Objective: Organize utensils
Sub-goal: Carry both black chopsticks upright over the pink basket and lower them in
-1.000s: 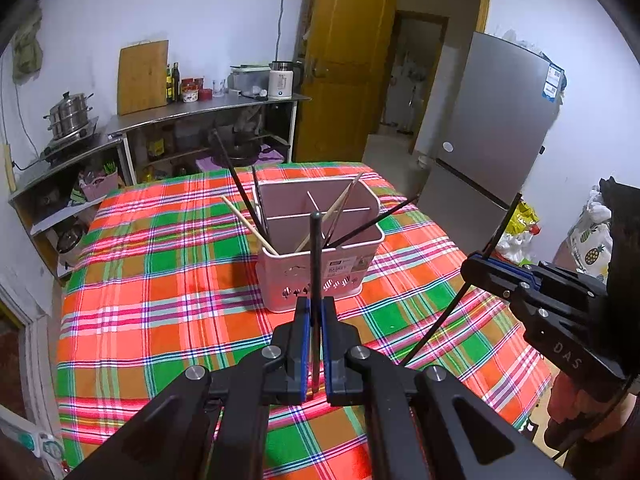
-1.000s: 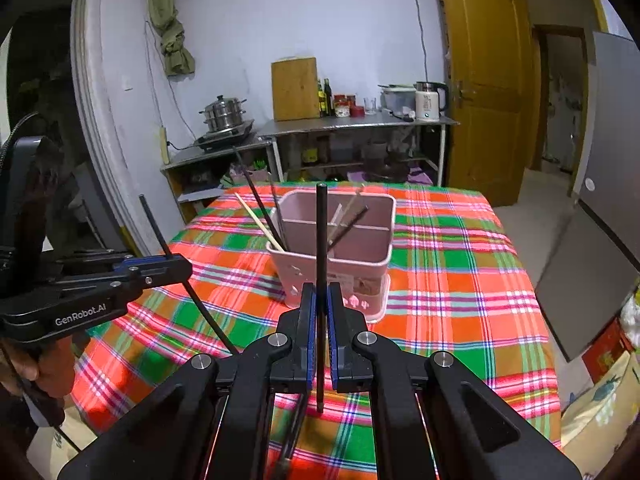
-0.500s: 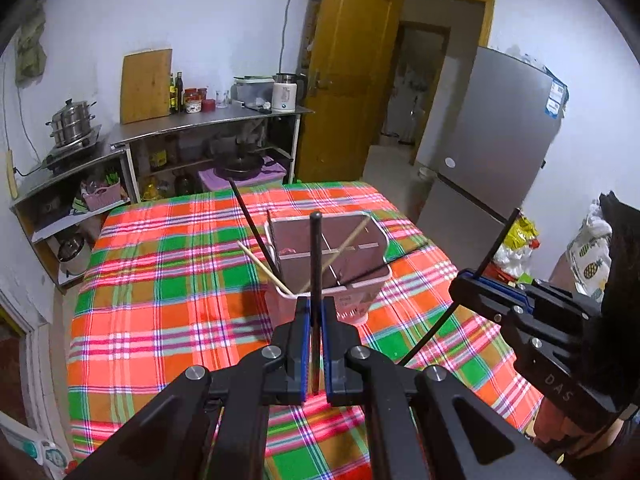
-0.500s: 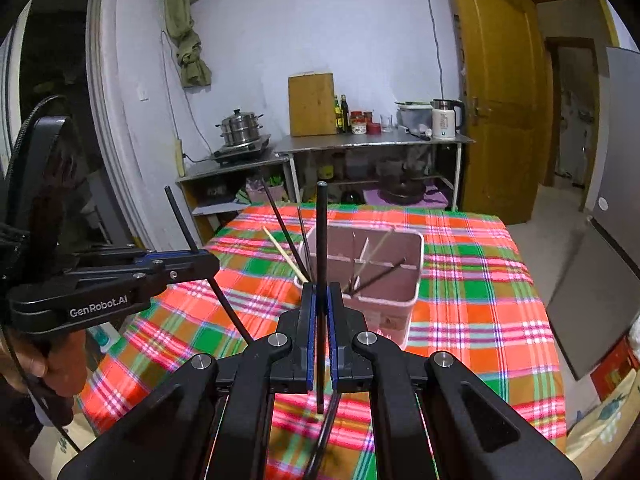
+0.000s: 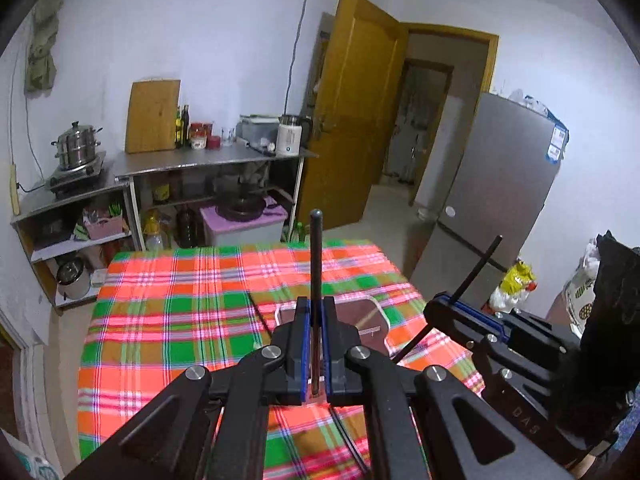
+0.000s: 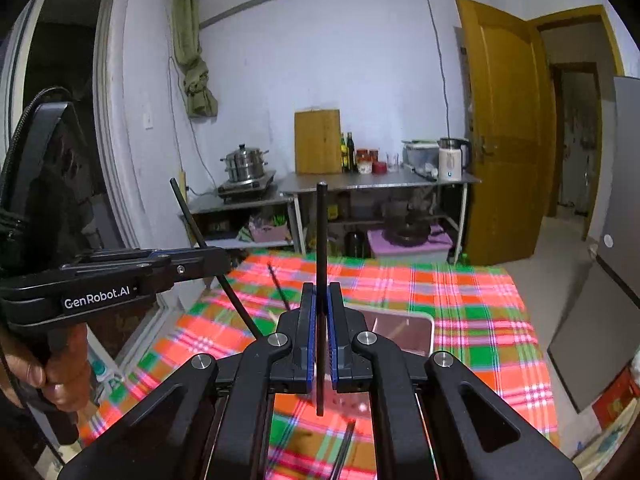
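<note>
Left tongs (image 5: 316, 360): clamped on black chopstick (image 5: 316, 256) | right tongs (image 6: 320, 348): clamped on second chopstick (image 6: 321, 240) | pink holder (image 6: 404, 330) just below both tips | advice: keep sticks upright, lower into one compartment, release gently.

left tongs (image 5: 316, 344): clamped, raised | right tongs (image 6: 320, 336): clamped, raised, alongside

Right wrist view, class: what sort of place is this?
Probably a home kitchen with a dining table: a steamer pot on a stove, an electric kettle on a steel counter, and a plaid tablecloth.
</note>
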The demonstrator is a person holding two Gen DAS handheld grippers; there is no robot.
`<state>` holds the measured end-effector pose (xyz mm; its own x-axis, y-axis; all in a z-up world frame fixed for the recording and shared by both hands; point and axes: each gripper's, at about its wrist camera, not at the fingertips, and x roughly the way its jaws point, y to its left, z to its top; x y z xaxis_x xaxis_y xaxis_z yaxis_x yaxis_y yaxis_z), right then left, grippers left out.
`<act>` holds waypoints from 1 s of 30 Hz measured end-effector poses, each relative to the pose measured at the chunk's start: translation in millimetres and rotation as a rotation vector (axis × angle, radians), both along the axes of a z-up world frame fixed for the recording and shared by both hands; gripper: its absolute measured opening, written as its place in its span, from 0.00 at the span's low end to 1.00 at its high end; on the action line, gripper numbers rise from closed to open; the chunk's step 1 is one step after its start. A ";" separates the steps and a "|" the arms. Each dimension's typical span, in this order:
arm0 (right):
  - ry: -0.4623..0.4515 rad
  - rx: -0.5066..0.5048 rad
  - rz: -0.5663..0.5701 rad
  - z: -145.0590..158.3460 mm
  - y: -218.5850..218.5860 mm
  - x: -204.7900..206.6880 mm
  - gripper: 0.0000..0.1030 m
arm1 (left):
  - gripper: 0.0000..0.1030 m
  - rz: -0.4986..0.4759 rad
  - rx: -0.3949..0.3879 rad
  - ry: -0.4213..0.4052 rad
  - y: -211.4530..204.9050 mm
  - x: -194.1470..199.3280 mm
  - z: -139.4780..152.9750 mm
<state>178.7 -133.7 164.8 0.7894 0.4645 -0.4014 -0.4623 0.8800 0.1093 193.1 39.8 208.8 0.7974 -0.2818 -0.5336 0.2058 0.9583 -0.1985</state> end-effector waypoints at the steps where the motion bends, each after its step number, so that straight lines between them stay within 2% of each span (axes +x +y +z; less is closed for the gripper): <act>1: -0.009 0.006 -0.002 3.4 0.8 4.0 0.05 | 0.05 0.001 -0.004 -0.003 0.9 3.4 1.3; 7: -0.038 0.012 -0.020 9.6 2.0 22.8 0.05 | 0.05 0.008 -0.008 -0.003 -1.5 27.8 -2.0; 11: -0.032 0.006 -0.033 3.8 2.1 34.5 0.05 | 0.05 0.019 -0.018 0.018 -1.0 45.2 -16.5; 18: 0.004 -0.003 -0.050 -14.8 -1.7 53.5 0.05 | 0.05 0.031 -0.018 0.052 1.3 64.1 -45.0; 30: 0.096 -0.024 -0.050 -49.8 0.3 70.8 0.05 | 0.05 0.016 -0.011 0.097 1.0 72.5 -79.7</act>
<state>249.5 -133.4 115.0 0.7687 0.4150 -0.4868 -0.4063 0.9045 0.1295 265.6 40.8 129.1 0.7468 -0.2754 -0.6054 0.1693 0.9590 -0.2274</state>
